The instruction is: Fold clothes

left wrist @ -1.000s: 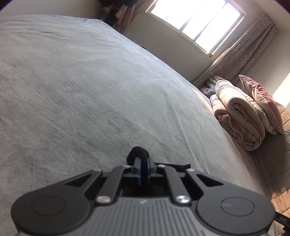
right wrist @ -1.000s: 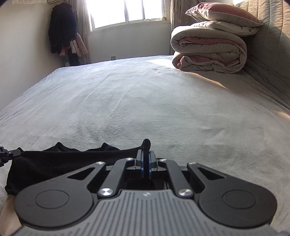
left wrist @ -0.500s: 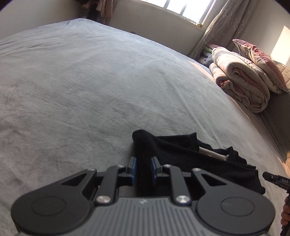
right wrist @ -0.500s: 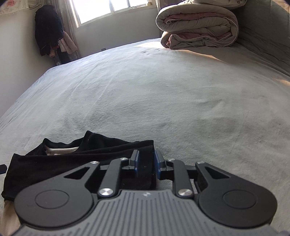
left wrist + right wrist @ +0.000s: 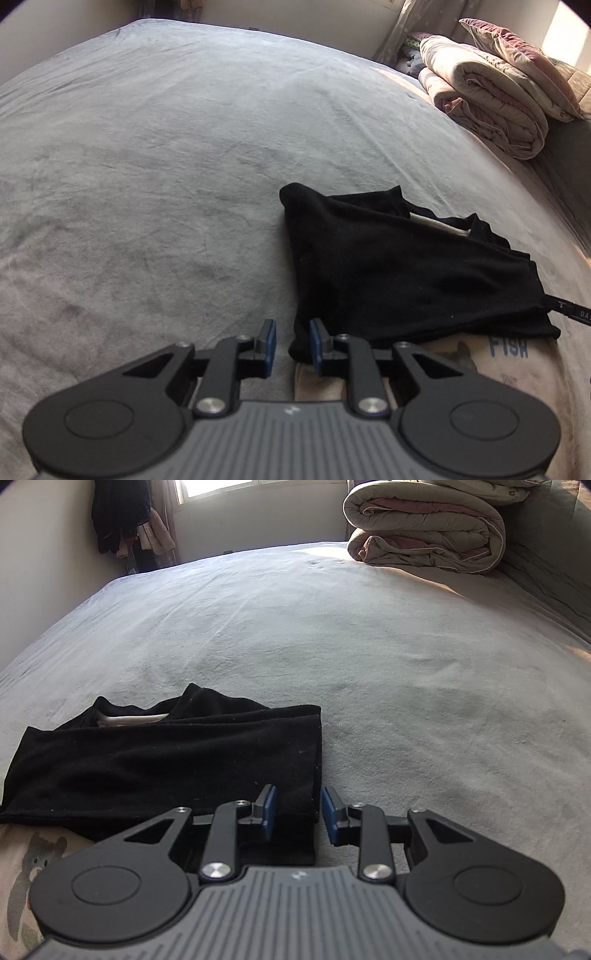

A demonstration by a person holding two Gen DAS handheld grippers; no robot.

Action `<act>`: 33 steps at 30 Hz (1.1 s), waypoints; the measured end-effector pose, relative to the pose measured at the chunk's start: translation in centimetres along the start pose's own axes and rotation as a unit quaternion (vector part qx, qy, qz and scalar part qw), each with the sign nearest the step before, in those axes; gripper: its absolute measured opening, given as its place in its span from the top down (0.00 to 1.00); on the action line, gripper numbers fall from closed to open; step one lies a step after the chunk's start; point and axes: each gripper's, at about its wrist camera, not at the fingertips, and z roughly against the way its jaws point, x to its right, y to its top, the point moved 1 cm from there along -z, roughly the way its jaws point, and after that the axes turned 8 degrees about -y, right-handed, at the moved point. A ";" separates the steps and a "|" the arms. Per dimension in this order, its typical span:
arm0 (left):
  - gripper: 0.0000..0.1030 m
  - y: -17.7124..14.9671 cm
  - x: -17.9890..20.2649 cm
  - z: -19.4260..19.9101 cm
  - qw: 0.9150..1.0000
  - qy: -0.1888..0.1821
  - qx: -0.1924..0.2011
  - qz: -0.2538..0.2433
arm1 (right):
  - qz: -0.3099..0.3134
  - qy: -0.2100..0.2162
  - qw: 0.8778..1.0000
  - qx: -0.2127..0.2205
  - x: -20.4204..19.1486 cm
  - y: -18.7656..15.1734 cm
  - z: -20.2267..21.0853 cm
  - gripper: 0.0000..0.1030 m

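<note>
— Where is the garment?

— The black garment [image 5: 406,266] lies on the grey bed [image 5: 166,147], near the front edge, doubled over into a rough band. It partly covers a beige printed cloth [image 5: 506,365] under its near edge; I see that cloth again in the right view, bottom left.

— And my grippers?

— Both have their jaws apart and hold nothing. The left gripper [image 5: 291,345] sits at the garment's left near corner, the fabric edge touching or just beside its right pad. The right gripper [image 5: 297,814] is at the opposite corner, with the garment's right edge lying between the pads, unclamped.

— So how far along are we?

— I judge one fold is laid down. It isn't neat: the far edge [image 5: 177,705] is wavy, and a pale strip [image 5: 133,720] shows inside the layers. Probably another fold and some smoothing remain, though I can't tell what kind of garment it is.

— Anything else around?

— A rolled quilt [image 5: 424,531] and a pillow [image 5: 517,55] at the head of the bed, well apart from the work.
</note>
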 end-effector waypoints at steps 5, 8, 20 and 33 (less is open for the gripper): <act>0.61 2.1 -1.4 -0.8 0.997 -0.035 0.030 0.059 | 0.000 -0.001 1.000 0.007 0.1 0.8 -0.1 0.64; 0.61 3.4 -2.1 -2.4 0.994 -0.052 0.042 0.092 | -0.015 0.002 1.000 0.009 0.6 1.7 -0.8 0.63; 0.87 4.3 -3.2 -6.3 0.985 -0.070 0.091 0.131 | -0.099 0.056 0.994 -0.012 2.7 2.3 -5.5 0.63; 0.68 3.8 -2.0 -6.1 0.990 -0.015 0.131 0.053 | -0.054 0.022 0.997 0.044 1.1 1.7 -4.1 0.77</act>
